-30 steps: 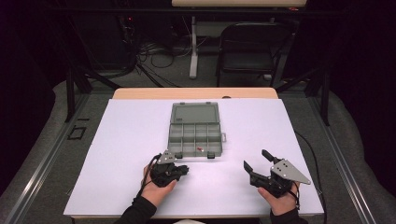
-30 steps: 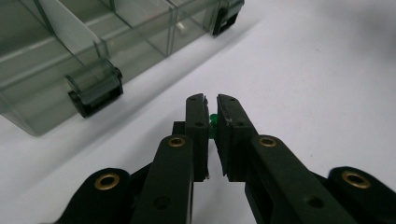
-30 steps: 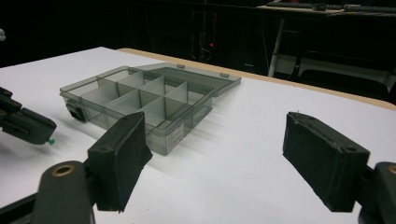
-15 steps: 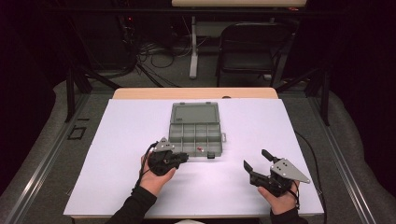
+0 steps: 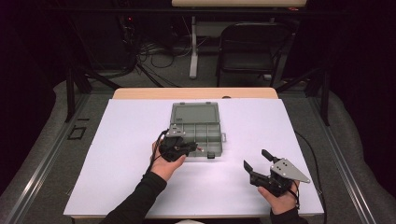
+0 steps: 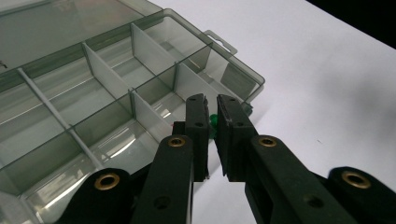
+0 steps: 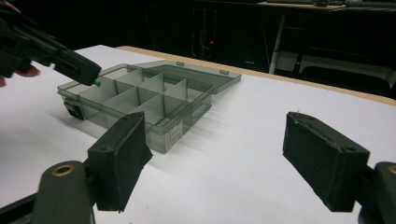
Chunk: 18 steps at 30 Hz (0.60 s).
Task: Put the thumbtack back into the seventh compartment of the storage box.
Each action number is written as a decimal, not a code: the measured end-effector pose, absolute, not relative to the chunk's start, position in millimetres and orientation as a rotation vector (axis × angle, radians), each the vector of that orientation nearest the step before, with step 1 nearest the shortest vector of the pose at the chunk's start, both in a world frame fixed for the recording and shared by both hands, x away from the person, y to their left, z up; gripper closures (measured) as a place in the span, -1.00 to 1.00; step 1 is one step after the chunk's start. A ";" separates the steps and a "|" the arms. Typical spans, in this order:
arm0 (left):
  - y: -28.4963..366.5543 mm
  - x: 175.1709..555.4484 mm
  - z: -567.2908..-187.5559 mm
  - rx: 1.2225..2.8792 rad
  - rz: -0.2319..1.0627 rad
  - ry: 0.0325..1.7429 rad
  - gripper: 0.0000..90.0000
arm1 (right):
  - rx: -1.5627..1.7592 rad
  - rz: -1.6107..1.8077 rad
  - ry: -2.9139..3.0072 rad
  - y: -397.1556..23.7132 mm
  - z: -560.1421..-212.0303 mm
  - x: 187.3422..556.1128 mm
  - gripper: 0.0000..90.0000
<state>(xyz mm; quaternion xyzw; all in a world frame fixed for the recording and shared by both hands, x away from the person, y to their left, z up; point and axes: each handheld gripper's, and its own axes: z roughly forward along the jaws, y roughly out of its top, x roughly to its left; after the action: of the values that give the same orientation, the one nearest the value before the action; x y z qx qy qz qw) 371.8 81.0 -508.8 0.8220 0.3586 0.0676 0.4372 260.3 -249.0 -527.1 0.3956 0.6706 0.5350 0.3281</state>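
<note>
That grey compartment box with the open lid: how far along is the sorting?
The lid is already open on the box. In hand: the left gripper pinches a small green piece over the box's near edge. Left to do: drop it into a compartment; those I can see look empty. The right gripper waits open, off to the side.

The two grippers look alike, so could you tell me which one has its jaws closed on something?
The left gripper, over the organizer box's near edge: its jaws pinch a small green piece. The right gripper stands wide open with nothing between its jaws.
</note>
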 end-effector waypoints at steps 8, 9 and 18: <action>68.4 383.4 -519.4 2.061 0.179 0.915 0.86 | 1.033 1.401 1.753 -249.4 -526.9 260.2 -0.53; 67.8 385.0 -520.4 2.062 0.178 0.917 0.86 | 1.035 1.403 1.754 -248.9 -527.0 259.9 -0.53; 64.8 390.0 -526.7 2.069 0.187 0.933 0.86 | 1.032 1.402 1.753 -249.3 -527.0 260.1 -0.53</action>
<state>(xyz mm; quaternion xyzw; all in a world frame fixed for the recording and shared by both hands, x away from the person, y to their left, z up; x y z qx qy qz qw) 390.0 64.8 -526.7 0.8249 0.3721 0.0745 0.4190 260.1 -249.3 -527.0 0.3943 0.6701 0.5359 0.3291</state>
